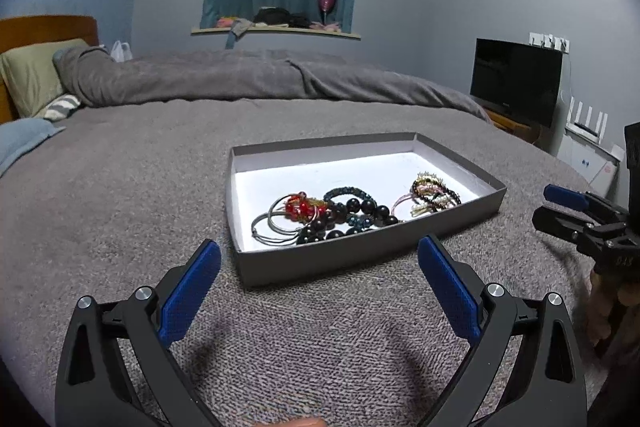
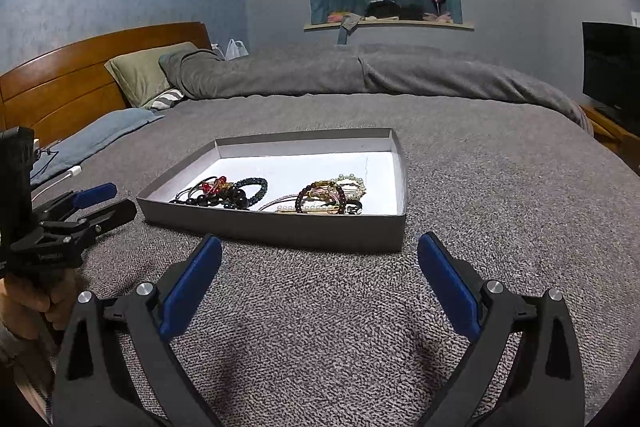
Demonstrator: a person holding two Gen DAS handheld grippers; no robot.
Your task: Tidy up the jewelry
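A shallow grey box [image 1: 320, 263] [image 2: 280, 229] with a white floor lies on the grey bedspread. Inside it lie two heaps of bracelets: dark beads with red beads and thin wire rings [image 1: 320, 217] [image 2: 224, 193], and a pearl, pink and maroon bead cluster [image 1: 430, 193] [image 2: 332, 197]. My left gripper [image 1: 320, 259] hovers just in front of the box's near wall, open, nothing between its blue pads. My right gripper [image 2: 320, 255] also stands open and empty before the box. The right gripper [image 1: 568, 211] shows at the right edge of the left wrist view; the left gripper [image 2: 96, 205] at the left of the right wrist view.
The grey bedspread [image 1: 120, 207] stretches around the box on all sides. A rolled duvet [image 1: 240, 75] and pillows [image 1: 32, 75] lie at the far side, by a wooden headboard [image 2: 60, 79]. A dark screen [image 1: 516, 83] stands to the right, off the bed.
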